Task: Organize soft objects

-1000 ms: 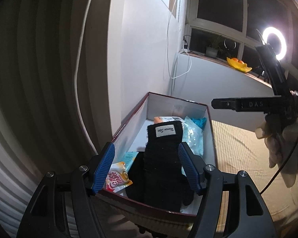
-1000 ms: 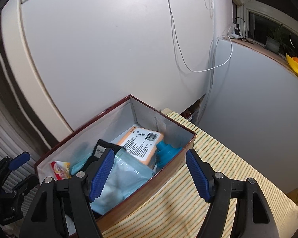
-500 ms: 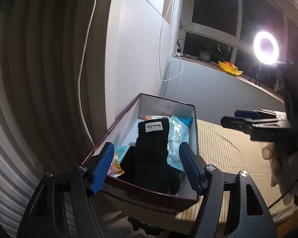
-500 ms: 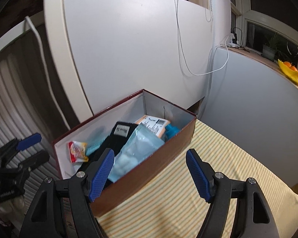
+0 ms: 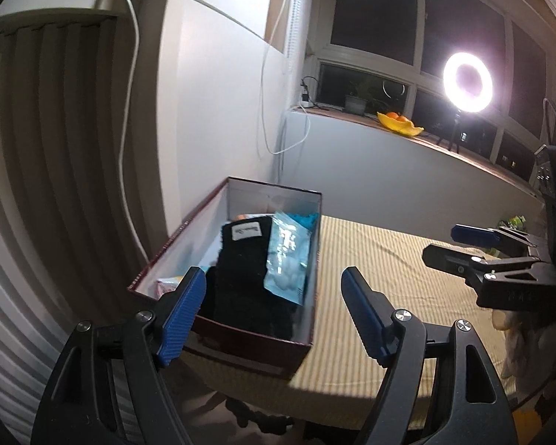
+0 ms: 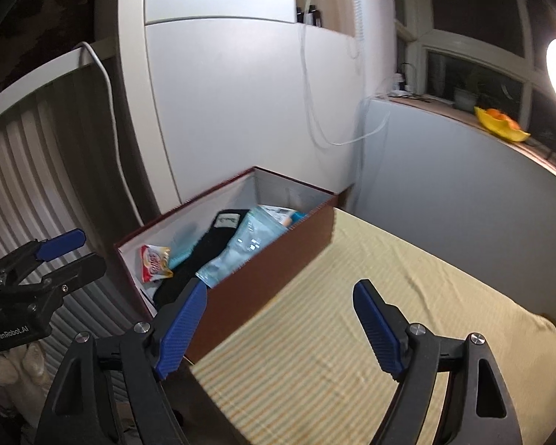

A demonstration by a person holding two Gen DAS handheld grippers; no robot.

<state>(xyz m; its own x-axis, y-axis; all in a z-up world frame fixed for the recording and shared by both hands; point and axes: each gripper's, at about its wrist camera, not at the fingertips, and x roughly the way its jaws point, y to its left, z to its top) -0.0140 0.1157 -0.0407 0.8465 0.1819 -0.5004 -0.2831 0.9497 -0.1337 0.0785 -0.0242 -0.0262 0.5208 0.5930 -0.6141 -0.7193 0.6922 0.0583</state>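
Box (image 6: 278,259): at the bench's wall end; black glove (image 5: 248,278) and blue pouch (image 5: 287,259) inside
Left gripper (image 5: 274,311): jaws spread, empty, hovering at the box's near end
Right gripper (image 6: 280,326): jaws spread, empty, beside the box
Tip: nothing loose in sight; retreat level, clear of the rim

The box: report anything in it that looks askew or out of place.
In the box, the blue plastic packet lies tilted, propped on the black knit item with an edge against the wall. Nothing has spilled. Both grippers, left and right, are open and empty.
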